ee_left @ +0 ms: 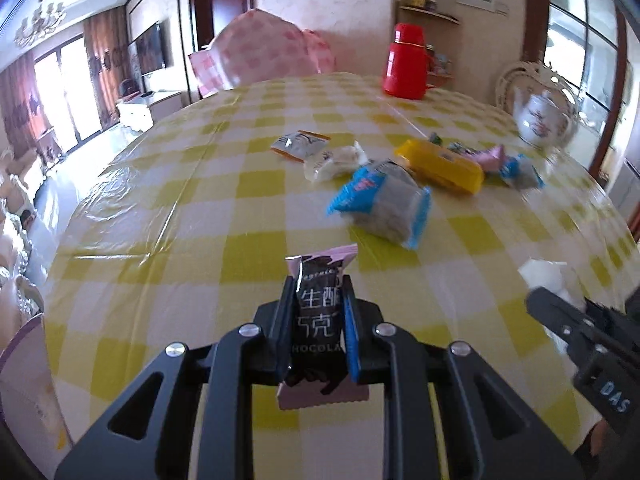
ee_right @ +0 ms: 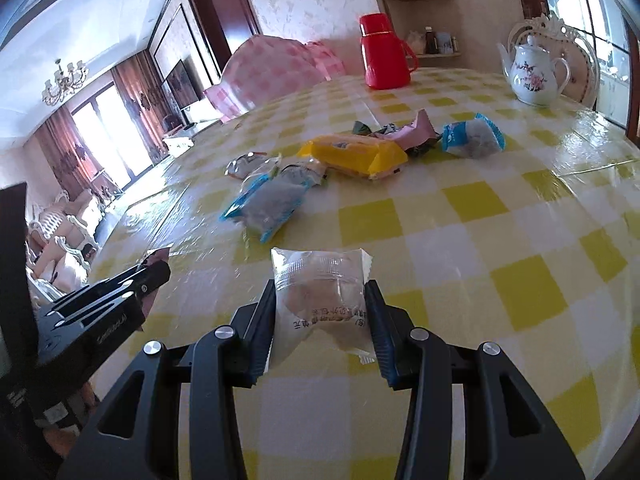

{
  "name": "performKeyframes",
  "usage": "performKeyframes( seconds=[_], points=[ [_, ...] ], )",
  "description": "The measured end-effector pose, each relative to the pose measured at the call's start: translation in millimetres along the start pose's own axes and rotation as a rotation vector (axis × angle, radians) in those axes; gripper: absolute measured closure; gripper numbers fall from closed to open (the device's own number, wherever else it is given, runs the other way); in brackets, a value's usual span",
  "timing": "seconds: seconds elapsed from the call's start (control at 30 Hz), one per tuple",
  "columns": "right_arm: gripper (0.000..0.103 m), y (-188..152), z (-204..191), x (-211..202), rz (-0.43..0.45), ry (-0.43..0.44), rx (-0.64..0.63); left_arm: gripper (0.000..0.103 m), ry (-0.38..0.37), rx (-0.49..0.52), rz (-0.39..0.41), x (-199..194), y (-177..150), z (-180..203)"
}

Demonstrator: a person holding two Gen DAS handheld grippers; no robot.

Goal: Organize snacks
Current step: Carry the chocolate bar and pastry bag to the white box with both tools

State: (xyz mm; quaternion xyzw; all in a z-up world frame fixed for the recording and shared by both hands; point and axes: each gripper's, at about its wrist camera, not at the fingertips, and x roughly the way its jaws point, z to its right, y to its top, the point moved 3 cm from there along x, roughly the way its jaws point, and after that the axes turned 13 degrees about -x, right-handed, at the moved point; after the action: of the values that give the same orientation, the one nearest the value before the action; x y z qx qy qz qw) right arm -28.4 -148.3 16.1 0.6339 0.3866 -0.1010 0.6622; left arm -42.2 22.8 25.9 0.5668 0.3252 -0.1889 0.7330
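Observation:
My left gripper point(ee_left: 318, 284) is shut on a dark chocolate snack packet with pink ends point(ee_left: 318, 316), held above the yellow checked tablecloth point(ee_left: 168, 240). My right gripper point(ee_right: 320, 288) is shut on a clear-wrapped pastry packet point(ee_right: 320, 300), also above the cloth. Ahead lies a loose pile of snacks: a blue-edged packet point(ee_left: 384, 204) point(ee_right: 268, 208), a yellow packet point(ee_left: 444, 166) point(ee_right: 356, 154), a white one point(ee_left: 336, 162), a pink one point(ee_right: 418, 130) and a second blue packet point(ee_right: 474, 136). The right gripper shows at the right edge of the left wrist view point(ee_left: 560, 300).
A red thermos jug point(ee_left: 406, 62) point(ee_right: 384, 58) stands at the table's far side. A white flowered teapot point(ee_right: 534, 74) point(ee_left: 544, 120) stands far right. A pink checked cover point(ee_left: 264, 52) sits behind the table. The left gripper's body point(ee_right: 104, 304) is at left.

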Motion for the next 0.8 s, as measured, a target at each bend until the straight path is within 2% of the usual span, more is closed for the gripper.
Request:
performKeyframes(
  seconds=[0.37, 0.6, 0.8],
  points=[
    [0.06, -19.5, -49.2, -29.7, 0.016, 0.047, -0.071, 0.081, -0.019, 0.078, 0.063, -66.0, -23.7, -19.5],
    [0.06, -23.1, -84.4, -43.5, 0.027, 0.073, -0.127, 0.081, 0.006, 0.075, 0.075, -93.0, -39.4, -64.1],
    [0.06, -27.5, -131.2, -45.9, 0.019, 0.122, -0.22, 0.081, 0.034, 0.039, 0.065, -103.6, -47.2, -109.6]
  ],
)
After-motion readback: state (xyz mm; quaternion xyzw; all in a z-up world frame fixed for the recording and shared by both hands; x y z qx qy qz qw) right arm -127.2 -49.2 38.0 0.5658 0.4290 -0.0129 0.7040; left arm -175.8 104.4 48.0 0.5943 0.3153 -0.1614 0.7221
